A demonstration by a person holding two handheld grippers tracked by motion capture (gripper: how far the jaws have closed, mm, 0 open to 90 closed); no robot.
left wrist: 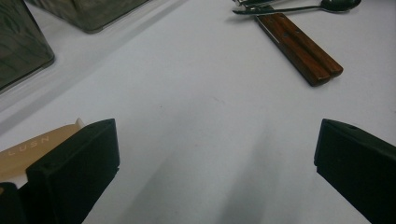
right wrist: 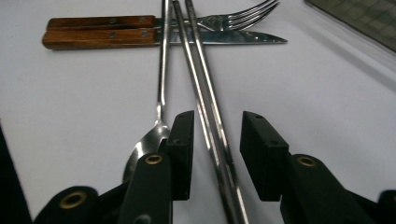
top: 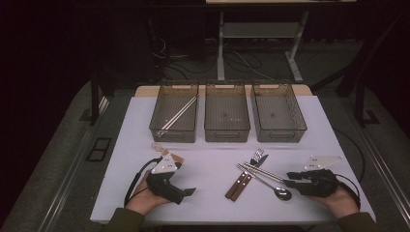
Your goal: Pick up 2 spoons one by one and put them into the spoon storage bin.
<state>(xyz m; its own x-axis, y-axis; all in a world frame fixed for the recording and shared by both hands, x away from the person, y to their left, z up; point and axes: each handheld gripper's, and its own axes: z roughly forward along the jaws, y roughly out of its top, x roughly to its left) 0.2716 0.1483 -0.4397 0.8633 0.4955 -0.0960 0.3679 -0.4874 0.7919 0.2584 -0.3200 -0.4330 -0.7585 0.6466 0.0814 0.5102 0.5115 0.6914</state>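
Straddled by the right gripper (right wrist: 215, 154), jaws parted and not yet closed: two slim steel chopsticks (right wrist: 205, 107), just beside the steel spoon (right wrist: 156, 126). Likely the pickup step; next, closing on both sticks. Left gripper (left wrist: 215, 163) wide open, well apart from that spoon.

Pair of steel chopsticks (right wrist: 205, 107), lying side by side, flat on table, crossing knife (right wrist: 154, 38)

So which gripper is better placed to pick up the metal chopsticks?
Right. The right gripper already has its open jaws on either side of the chopsticks. The left gripper rests apart over bare table.
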